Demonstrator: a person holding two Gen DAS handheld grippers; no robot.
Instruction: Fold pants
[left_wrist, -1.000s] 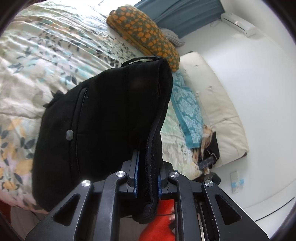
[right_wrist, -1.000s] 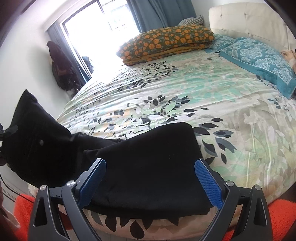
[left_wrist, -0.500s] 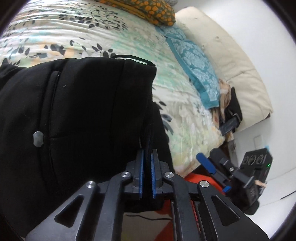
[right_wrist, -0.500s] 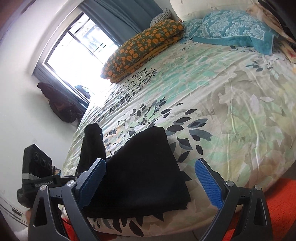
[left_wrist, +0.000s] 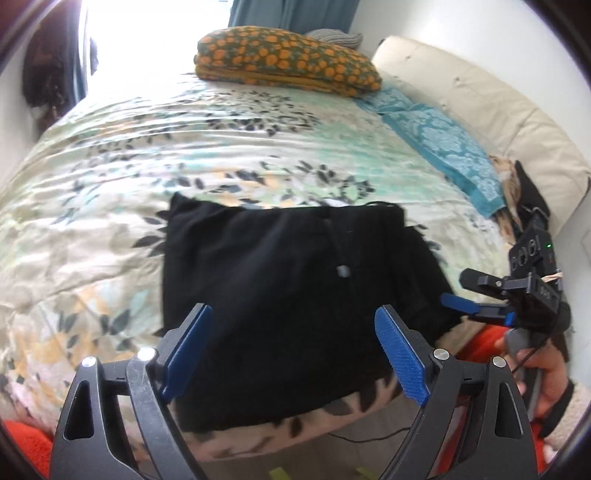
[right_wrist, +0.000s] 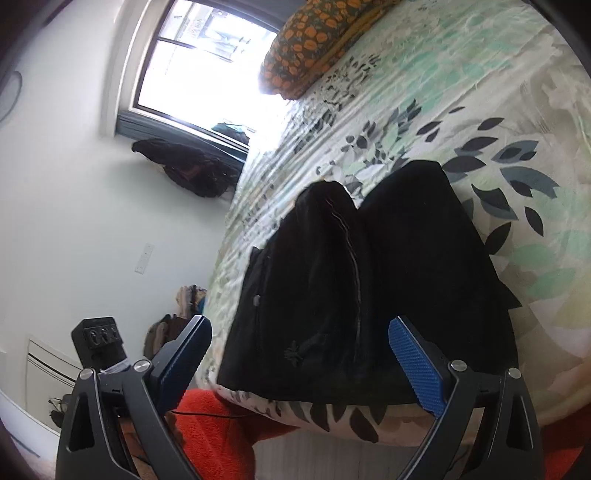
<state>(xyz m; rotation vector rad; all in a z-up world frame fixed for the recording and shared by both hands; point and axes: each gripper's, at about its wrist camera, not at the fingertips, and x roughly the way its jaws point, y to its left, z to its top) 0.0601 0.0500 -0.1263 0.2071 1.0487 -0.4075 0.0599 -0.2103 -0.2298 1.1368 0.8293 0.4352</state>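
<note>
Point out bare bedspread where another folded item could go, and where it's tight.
Free: the bedspread left of the black pants, and the stretch between them and the orange pillow. Tight: right of the pants, by the teal pillow and the right gripper.

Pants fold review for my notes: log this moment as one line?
pants: folded on bed | left hand-held gripper: just opened, empty | right hand-held gripper: open, empty

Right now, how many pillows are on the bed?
2 visible: an orange-spotted dark green pillow at the far end of the floral-quilted bed, near the window, and a teal patterned pillow beside the cream headboard. Others may be hidden.
</note>
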